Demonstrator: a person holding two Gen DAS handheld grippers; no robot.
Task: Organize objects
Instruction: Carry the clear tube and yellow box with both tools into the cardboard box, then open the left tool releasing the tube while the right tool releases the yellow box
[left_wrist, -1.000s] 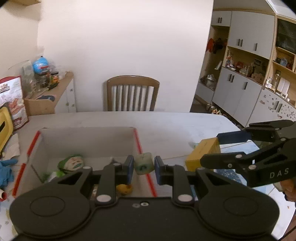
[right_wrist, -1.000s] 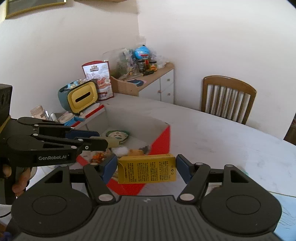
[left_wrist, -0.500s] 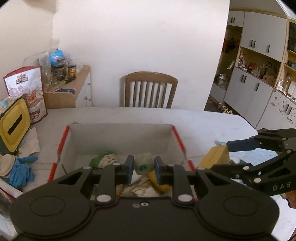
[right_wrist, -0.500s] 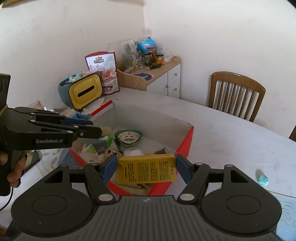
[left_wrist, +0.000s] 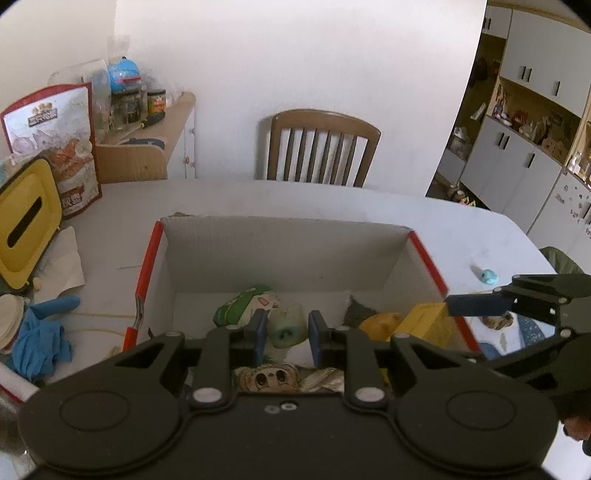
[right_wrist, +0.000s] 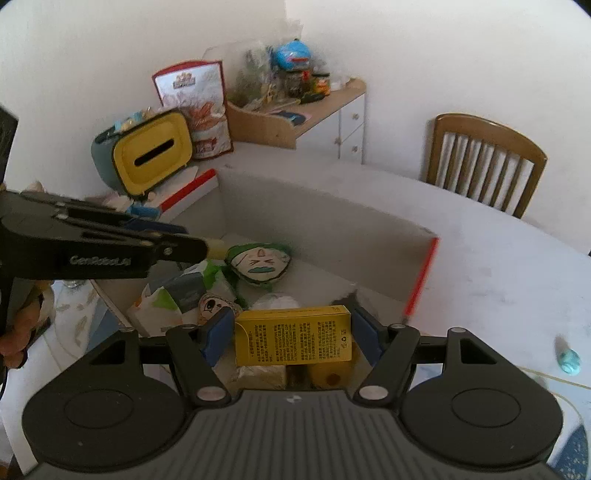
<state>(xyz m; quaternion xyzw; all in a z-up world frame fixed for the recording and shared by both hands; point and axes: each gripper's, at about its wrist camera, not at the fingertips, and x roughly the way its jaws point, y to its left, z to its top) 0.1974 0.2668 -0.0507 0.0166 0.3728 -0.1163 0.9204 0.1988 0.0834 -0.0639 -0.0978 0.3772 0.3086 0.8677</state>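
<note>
At the far left of the table (left_wrist: 229, 199), outside the box, lay a blue glove (left_wrist: 40, 332) beside a yellow tissue holder (left_wrist: 26, 225); a snack bag (left_wrist: 55, 136) stood behind them against the wall. None of these looked part of the sorting, though that is a guess.

Next came the cardboard box (left_wrist: 288, 247) with red edges, open-topped and already part filled: a green face cushion (left_wrist: 245, 304) toward the back, a doll face (left_wrist: 267, 376) near the front wall, a yellow-orange soft thing (left_wrist: 380, 323), and crumpled wrappers (right_wrist: 166, 306).

Over the box interior the left gripper (left_wrist: 286, 334) hung, its jaws narrowed onto a small pale green roll (left_wrist: 287, 326), pads touching both sides. The roll was held above the contents, not yet set down.

Further right, the right gripper (right_wrist: 291, 338) was also over the box. Its jaws stood wide and pressed the two short ends of a yellow carton (right_wrist: 293, 338), held level above the pile.

Well to the right, out on the bare table, a small turquoise bead-like object (left_wrist: 489, 276) lay alone.

Judgement: the task looked well along. Most items sat in the box, two were in hand over it awaiting release, and the turquoise piece seemed the one left to fetch.
</note>
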